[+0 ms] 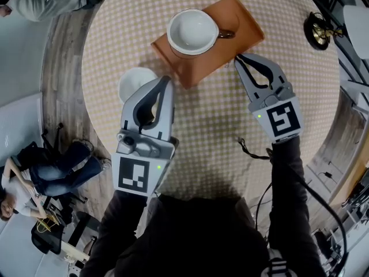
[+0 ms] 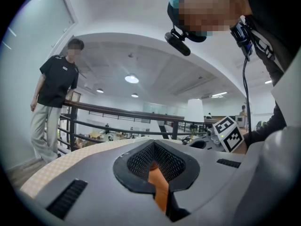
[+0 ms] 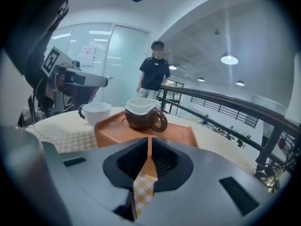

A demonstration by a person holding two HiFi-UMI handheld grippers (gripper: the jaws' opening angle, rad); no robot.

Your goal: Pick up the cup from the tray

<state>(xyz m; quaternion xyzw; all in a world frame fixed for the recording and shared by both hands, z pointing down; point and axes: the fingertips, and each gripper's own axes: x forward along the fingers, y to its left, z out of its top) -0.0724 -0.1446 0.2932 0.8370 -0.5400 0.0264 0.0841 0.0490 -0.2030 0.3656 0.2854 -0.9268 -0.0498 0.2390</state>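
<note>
Though near the cup, left gripper and right gripper empty, jaws together.

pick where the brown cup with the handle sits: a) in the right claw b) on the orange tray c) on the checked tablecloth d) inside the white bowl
b: the brown cup stands on the orange tray, beyond the tip of the shut, empty right claw.
</note>
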